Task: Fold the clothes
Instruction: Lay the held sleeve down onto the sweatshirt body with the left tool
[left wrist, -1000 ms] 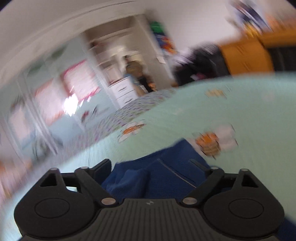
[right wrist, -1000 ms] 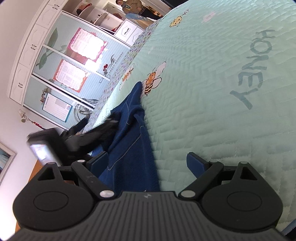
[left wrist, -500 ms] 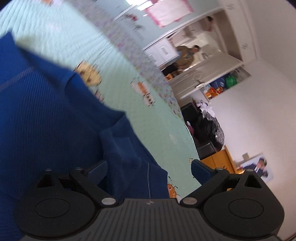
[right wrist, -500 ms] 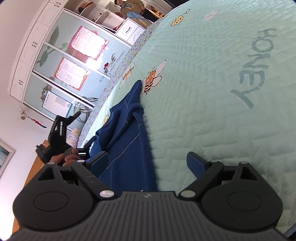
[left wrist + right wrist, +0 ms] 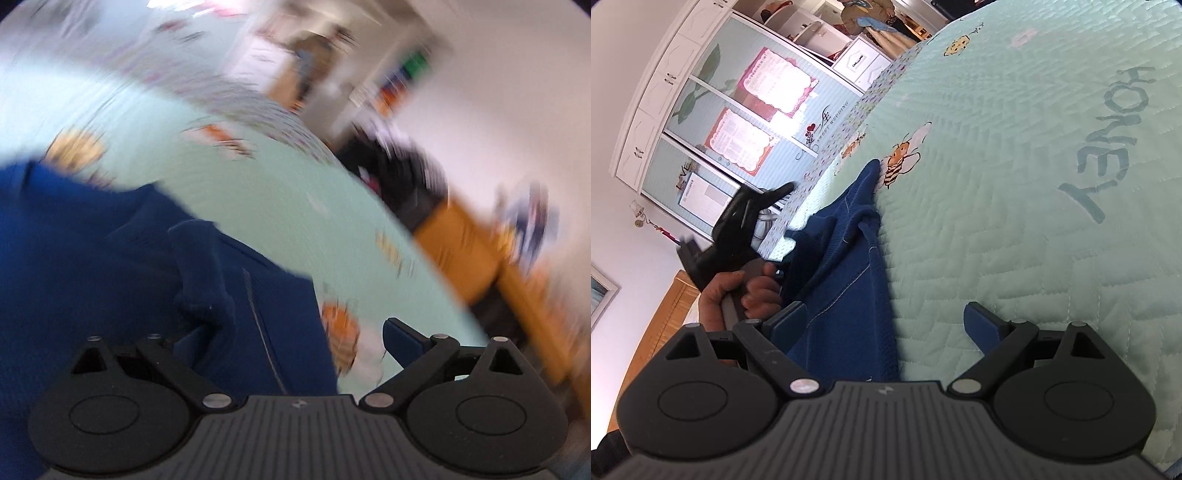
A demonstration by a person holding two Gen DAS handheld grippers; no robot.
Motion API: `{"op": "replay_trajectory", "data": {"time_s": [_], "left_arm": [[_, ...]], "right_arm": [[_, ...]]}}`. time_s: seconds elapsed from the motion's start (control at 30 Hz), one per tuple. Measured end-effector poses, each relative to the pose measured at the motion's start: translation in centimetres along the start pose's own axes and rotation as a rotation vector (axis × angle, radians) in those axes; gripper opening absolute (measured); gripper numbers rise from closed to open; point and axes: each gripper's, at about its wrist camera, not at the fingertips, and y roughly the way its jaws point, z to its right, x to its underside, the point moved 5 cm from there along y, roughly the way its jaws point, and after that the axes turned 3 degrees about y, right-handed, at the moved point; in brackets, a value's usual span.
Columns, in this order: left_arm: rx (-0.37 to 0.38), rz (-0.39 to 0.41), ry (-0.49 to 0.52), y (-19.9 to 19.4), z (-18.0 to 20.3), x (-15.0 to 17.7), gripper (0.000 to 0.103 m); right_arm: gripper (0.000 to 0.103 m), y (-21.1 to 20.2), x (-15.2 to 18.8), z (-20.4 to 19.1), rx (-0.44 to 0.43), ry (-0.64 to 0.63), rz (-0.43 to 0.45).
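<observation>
Both grippers agape — left gripper (image 5: pixel 291 338), right gripper (image 5: pixel 882 321) — over blue garment (image 5: pixel 846 266)

A mint-green quilted bedspread (image 5: pixel 1015 206) printed with bees and the word HONEY fills the view ahead of the right tool. Beyond its far edge stand pale blue wardrobe doors (image 5: pixel 746 122) bearing 3 posters, and white drawers (image 5: pixel 862 61).

A mint quilted bedspread (image 5: pixel 1015 206) with bee prints (image 5: pixel 901 158) lies before poster-covered wardrobe doors (image 5: pixel 753 122).
</observation>
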Motion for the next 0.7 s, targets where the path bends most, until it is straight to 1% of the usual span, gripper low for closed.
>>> {"op": "replay_trajectory", "data": {"time_s": [0.13, 0.3, 0.33, 0.43, 0.6, 0.7], "left_arm": [[-0.056, -0.042, 0.215, 1.0, 3.0, 1.6, 0.096], [-0.126, -0.094, 0.484, 2.1, 6.7, 3.4, 0.096], [-0.131, -0.092, 0.484, 1.7, 6.8, 3.4, 0.096], [-0.127, -0.057, 0.369, -0.4, 4.5, 2.6, 0.096], [-0.151, 0.013, 0.166, -5.5, -2.3, 0.7, 0.096], [-0.156, 0.090, 0.005, -8.8, -7.4, -0.8, 0.096]], "right_arm": [[0.092, -0.2, -0.1, 0.1, -0.007, 0.007, -0.003], [0.092, -0.4, 0.0, 0.0, -0.007, 0.010, -0.003], [0.092, -0.5, 0.0, 0.0, -0.007, 0.015, -0.003], [0.092, -0.8, -0.2, 0.1, -0.010, 0.032, -0.004], [0.092, -1.0, -0.2, 0.2, -0.009, 0.032, -0.002], [0.092, -1.0, 0.1, 0.0, 0.001, 0.018, -0.001]]}}
